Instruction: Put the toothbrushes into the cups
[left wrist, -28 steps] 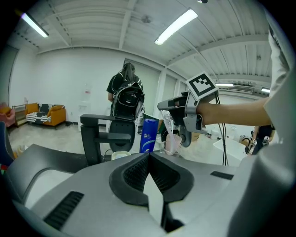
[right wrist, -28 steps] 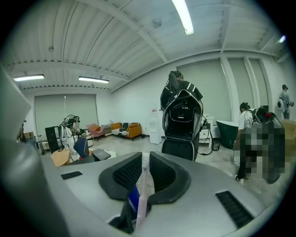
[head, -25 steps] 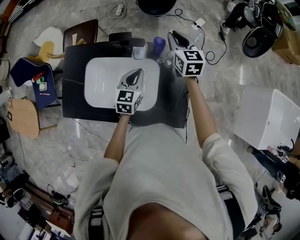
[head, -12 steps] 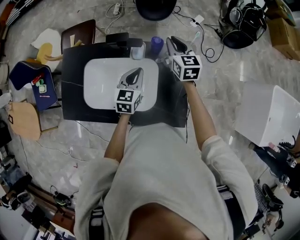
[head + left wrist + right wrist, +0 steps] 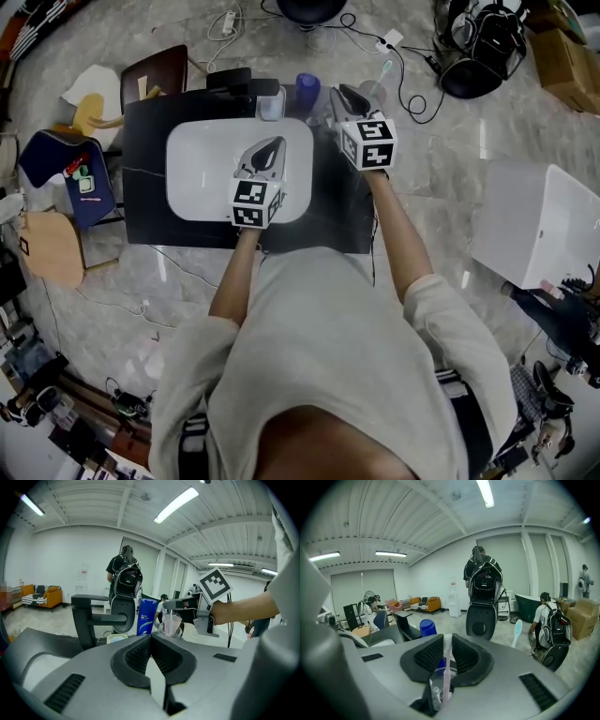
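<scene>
My right tool (image 5: 447, 639) is pinching the pink toothbrush (image 5: 446, 670) by its head end. The brush hangs upright, and its handle looks to reach into the mouth of the clear cup (image 5: 434, 689), which stands at the far edge of the table (image 5: 150, 122) beside the blue cup (image 5: 427, 627). To do this well I'd hold the brush vertical and centred over the rim, then lower it until the handle is well inside. Only then would I ease the pads apart, so the brush leans on the wall rather than tipping the light cup. My left tool (image 5: 151, 638) is pressed together on nothing, over the white tray (image 5: 197, 159), well apart from the cups.
</scene>
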Tool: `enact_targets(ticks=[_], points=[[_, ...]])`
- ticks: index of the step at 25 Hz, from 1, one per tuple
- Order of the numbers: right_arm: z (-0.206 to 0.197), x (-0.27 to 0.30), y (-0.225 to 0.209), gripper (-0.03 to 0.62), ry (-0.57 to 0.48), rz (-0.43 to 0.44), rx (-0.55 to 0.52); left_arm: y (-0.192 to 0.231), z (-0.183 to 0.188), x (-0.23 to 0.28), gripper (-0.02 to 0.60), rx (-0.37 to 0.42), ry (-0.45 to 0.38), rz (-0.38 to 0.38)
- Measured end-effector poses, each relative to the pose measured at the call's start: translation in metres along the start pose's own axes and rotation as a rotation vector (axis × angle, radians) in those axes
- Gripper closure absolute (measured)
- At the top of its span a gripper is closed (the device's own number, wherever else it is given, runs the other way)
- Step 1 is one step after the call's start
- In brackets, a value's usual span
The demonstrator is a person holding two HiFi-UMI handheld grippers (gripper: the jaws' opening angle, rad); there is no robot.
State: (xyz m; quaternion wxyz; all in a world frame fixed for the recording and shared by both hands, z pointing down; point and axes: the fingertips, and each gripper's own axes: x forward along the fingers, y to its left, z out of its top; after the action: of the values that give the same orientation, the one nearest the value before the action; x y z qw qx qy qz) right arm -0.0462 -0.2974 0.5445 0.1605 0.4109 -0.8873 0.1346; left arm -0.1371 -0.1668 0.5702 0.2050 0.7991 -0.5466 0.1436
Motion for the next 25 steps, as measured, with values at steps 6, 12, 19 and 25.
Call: enact_targets(ticks=[6,12,19,25], points=[[-0.002,-0.006,-0.001,0.515,-0.007,0.0,-0.011,-0.007,0.003,0.0,0.555,0.009,-0.006,-0.008],[-0.01,-0.008,-0.002,0.399,-0.002,0.023,0.0,-0.01,0.005,0.001,0.555,0.016,-0.011,-0.009],[-0.013,-0.027,-0.012,0.399,-0.005,-0.008,-0.012,-0.016,0.006,0.002,0.555,0.023,-0.015,-0.017],[-0.02,-0.055,-0.02,0.441,-0.015,-0.057,-0.011,-0.02,0.007,0.003,0.555,0.035,-0.017,-0.032]])
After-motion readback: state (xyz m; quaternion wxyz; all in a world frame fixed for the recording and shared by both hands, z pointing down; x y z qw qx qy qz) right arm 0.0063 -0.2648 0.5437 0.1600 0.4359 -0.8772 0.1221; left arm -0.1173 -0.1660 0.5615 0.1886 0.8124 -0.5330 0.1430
